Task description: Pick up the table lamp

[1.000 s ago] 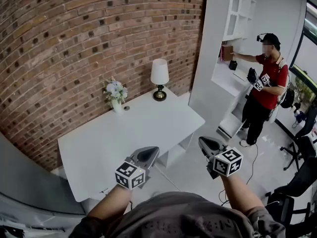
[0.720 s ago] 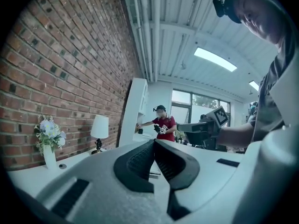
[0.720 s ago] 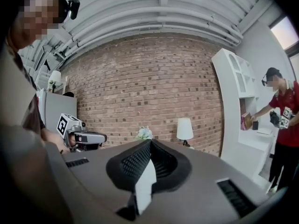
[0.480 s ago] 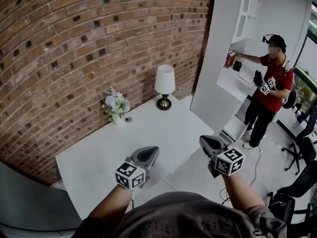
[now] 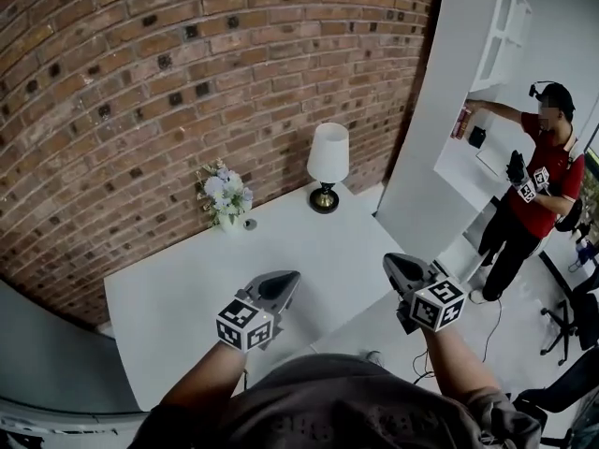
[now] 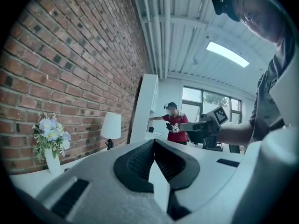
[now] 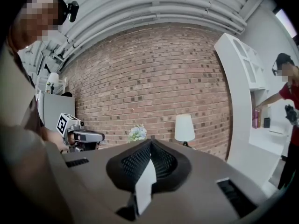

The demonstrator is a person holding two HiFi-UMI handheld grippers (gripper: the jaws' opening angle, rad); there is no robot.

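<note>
The table lamp (image 5: 328,165), with a white shade and a dark round base, stands at the far right corner of the white table (image 5: 187,293), close to the brick wall. It also shows small in the left gripper view, lamp (image 6: 111,128), and in the right gripper view, lamp (image 7: 184,129). My left gripper (image 5: 284,282) hovers over the table's near part, jaws shut and empty. My right gripper (image 5: 397,265) hangs past the table's right edge, jaws shut and empty too. Both point toward the lamp, well short of it.
A white vase of pale flowers (image 5: 226,197) stands by the wall, left of the lamp. A tall white shelf unit (image 5: 440,129) rises right of the table. A person in a red shirt (image 5: 540,190) stands there with grippers. Office chairs (image 5: 578,325) sit at the far right.
The table and lamp have come nearer and shifted right in the head view as I moved forward. Both grippers have advanced with me and now sit over the table's near edge.
</note>
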